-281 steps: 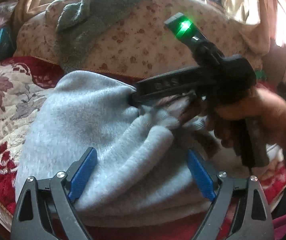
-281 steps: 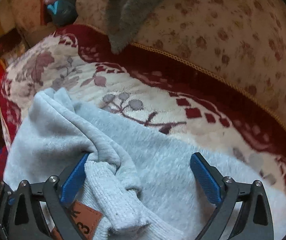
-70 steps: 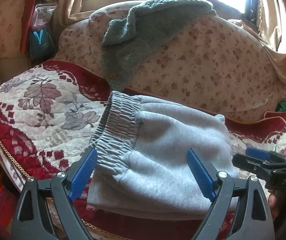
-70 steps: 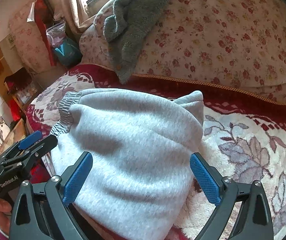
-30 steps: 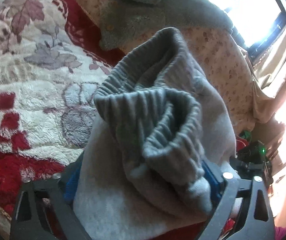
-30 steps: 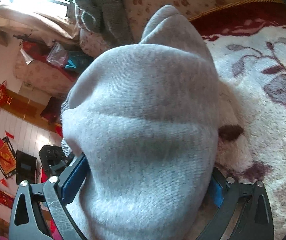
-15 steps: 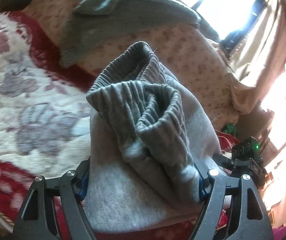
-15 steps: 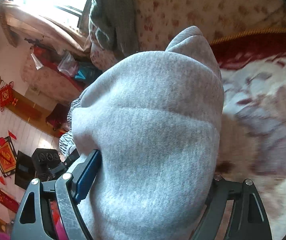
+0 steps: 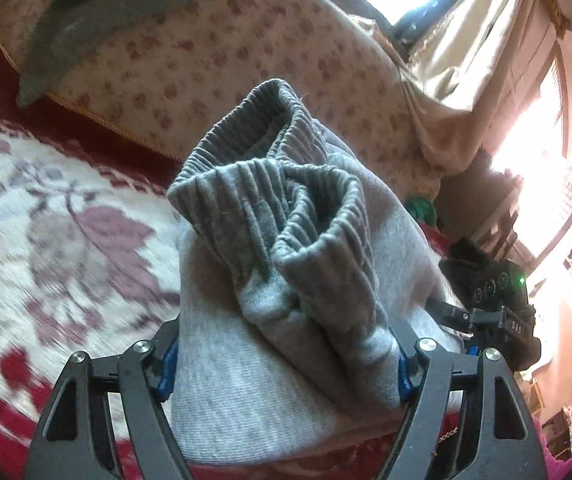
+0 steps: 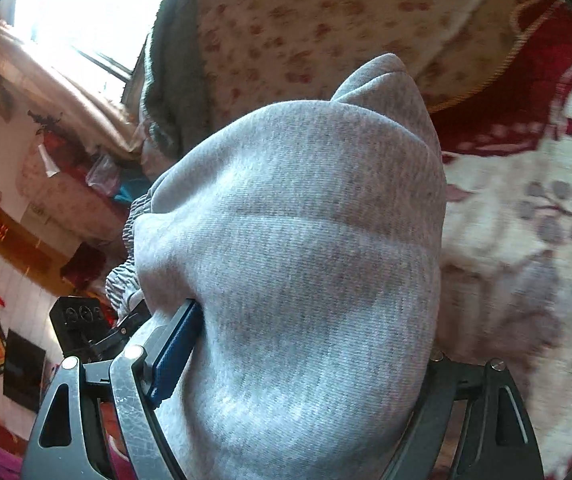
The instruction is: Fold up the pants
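The folded grey sweatpants point(image 9: 286, 320) are lifted off the sofa seat as a thick bundle. My left gripper point(image 9: 284, 360) is shut on the bundle's waistband end; the ribbed elastic waistband point(image 9: 270, 200) bulges up between its fingers. My right gripper point(image 10: 297, 364) is shut on the other end of the pants point(image 10: 305, 240), whose smooth folded edge fills that view. The right gripper point(image 9: 489, 316) shows at the right of the left wrist view. The left gripper point(image 10: 86, 324) shows at the left of the right wrist view.
A red and cream floral blanket point(image 9: 46, 240) covers the sofa seat below. A floral backrest cushion point(image 9: 206, 60) stands behind, with a dark grey fleece point(image 9: 66, 12) draped over it. Curtains and a bright window point(image 9: 465, 40) lie beyond.
Both grippers closed on the ends of the folded pants and lifted the bundle off the seat. In the last half second the bundle rose and tilted further.
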`<state>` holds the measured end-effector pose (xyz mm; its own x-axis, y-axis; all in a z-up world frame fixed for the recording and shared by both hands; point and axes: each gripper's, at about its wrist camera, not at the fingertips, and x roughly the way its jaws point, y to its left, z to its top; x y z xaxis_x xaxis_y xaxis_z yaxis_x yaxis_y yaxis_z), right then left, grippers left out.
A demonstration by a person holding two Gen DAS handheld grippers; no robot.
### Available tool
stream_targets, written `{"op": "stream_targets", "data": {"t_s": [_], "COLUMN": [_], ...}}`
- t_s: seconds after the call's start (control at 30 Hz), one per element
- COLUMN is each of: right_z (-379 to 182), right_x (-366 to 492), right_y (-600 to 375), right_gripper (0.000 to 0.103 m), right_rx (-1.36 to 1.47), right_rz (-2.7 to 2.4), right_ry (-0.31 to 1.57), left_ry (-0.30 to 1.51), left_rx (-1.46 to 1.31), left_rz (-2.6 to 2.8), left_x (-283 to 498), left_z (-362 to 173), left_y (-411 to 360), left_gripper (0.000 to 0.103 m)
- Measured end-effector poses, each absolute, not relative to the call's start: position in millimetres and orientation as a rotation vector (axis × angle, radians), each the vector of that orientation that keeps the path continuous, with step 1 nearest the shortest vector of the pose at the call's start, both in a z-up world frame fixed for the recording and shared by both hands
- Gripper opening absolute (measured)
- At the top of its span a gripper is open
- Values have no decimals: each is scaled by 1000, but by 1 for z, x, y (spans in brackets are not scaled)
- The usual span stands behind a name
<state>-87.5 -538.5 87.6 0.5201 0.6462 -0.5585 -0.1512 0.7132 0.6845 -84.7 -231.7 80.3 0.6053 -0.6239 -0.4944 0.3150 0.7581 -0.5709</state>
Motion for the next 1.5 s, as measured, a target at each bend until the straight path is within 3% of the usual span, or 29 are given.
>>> {"op": "stream_targets", "data": {"t_s": [0.2,0.43,0.73,1.5], "right_z": [54,64,100,134], "right_x": [-92,-99,-122,-152], "right_y": [-563,-558,-548,-509], "right_gripper": [88,103,103,103], "right_rx": [613,483,254,244], "right_rz": [454,334,203,198], "right_ry": [982,955,871,727], "left_ry": [800,820,761,589], "left_rx": [-399,-331,-193,-12], "left_rz": [-530,-492,-362,-273], "left_x": [-92,-98,-111,-124], "left_z": [56,56,82,153], "left_y": [-247,-243,-242,-289], "left_gripper": [78,90,94,94]}}
